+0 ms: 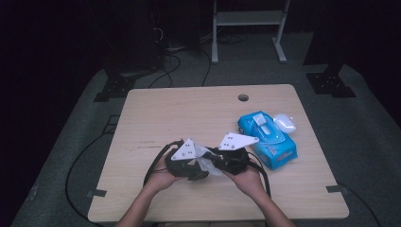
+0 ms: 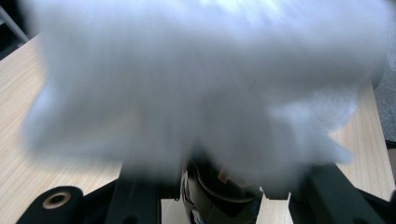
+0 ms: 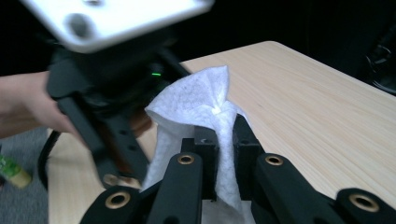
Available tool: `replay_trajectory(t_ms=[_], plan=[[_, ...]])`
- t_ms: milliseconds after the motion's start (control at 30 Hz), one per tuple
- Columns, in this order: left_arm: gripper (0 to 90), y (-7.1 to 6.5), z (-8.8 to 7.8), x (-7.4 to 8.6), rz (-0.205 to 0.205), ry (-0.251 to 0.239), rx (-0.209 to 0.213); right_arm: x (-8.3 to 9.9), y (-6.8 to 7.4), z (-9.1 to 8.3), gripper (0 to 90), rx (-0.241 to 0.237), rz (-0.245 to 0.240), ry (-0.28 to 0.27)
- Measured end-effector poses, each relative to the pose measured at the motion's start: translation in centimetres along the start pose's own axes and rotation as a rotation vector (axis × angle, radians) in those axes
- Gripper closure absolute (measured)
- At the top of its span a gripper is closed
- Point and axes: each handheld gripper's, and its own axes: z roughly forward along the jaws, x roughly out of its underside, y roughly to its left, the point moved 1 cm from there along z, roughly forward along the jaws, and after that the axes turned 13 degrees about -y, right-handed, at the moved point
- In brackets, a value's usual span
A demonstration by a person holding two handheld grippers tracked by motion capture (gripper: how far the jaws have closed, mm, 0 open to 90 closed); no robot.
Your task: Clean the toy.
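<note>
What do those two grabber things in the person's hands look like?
Each is black. The left gripper and the right gripper both carry a pale grey three-cornered plate on top, dotted with small holes. Black cables loop away from them. Up close, the right one's black jaw arms have brass-coloured rings at the joints, and the other gripper shows a tiny green light. The forearms are bare, no sleeves.

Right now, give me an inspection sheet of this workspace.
Surface: light wooden table with a round hole near its far edge.
Job's things: white wipe, pinched in the right gripper.
Clutter: blue wipes pack, white case beside it.
Grippers: right gripper shut on the wipe; left gripper holds a dark object, jaws hidden by the wipe.
Cables: black cable trailing off the left edge.
Surroundings: dark room, white frame behind.
</note>
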Motion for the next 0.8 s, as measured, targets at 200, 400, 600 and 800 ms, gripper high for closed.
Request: replay_trajectory(t_ms=[200, 400, 600, 800], plan=[[58.2, -0.1, 0.1, 0.0, 0.003, -0.005, 0.006, 0.0, 0.2, 0.0, 83.5, 0.006, -0.009, -0.009], [58.2, 0.0, -0.1, 0.0, -0.006, -0.011, 0.004, -0.1, -0.2, -0.3, 83.5, 0.024, -0.019, -0.023], [58.2, 0.1, 0.1, -0.1, 0.000, -0.012, 0.003, 0.1, -0.1, -0.5, 83.6, 0.029, -0.011, -0.022], [58.1, 0.4, -0.3, 0.2, -0.019, -0.022, 0.000, 0.4, -0.9, -0.6, 83.5, 0.040, 0.003, -0.029]])
